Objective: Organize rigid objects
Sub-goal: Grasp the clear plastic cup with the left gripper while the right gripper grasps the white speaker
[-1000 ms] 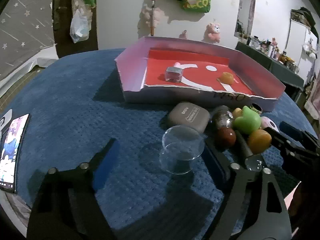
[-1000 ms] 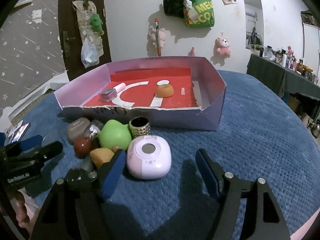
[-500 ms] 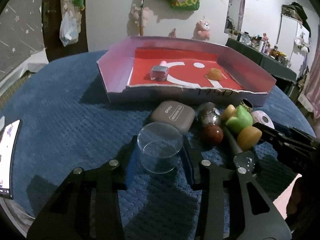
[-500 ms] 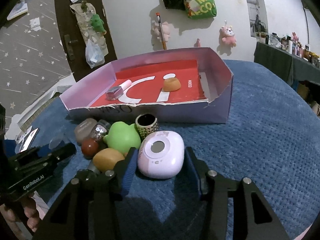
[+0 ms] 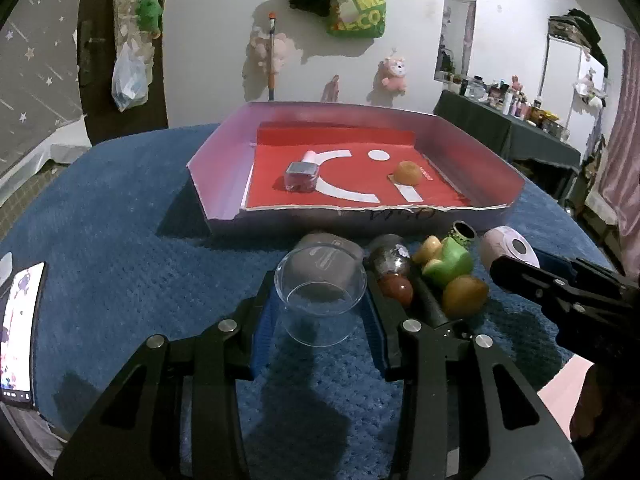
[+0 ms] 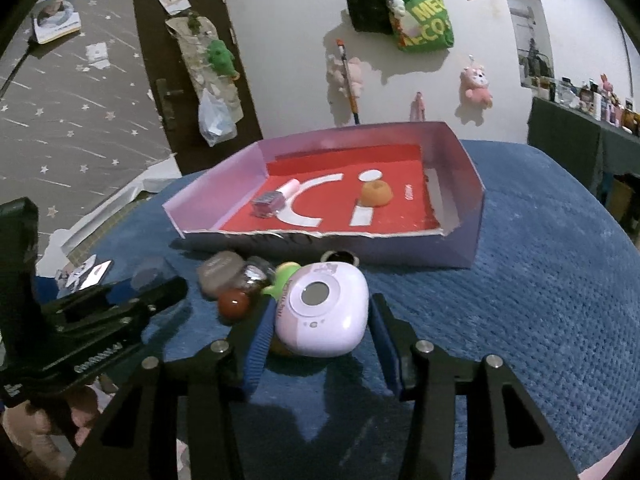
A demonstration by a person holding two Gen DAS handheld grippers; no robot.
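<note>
My left gripper (image 5: 320, 312) is shut on a clear glass cup (image 5: 320, 292) and holds it above the blue cloth. My right gripper (image 6: 322, 320) is shut on a lilac rounded case (image 6: 322, 312), raised a little off the pile. Behind them lies a pile: a grey case (image 6: 220, 272), a dark jar (image 5: 390, 256), a red ball (image 5: 396, 288), a green toy (image 5: 448, 264), an orange stone (image 5: 464, 296) and a studded ring (image 5: 464, 232). The pink-walled red tray (image 5: 224, 184) holds a small bottle (image 5: 302, 174) and an orange piece (image 5: 408, 172).
A phone (image 5: 18, 332) lies at the left edge of the round blue-covered table (image 5: 120, 240). The right gripper's body (image 5: 560, 292) shows at the right of the left wrist view. A dark side table (image 5: 508, 132) with bottles stands behind.
Both grippers closed from wide open: the left around the glass cup, the right around the lilac case. Both objects now sit higher and tilted between the fingers.
</note>
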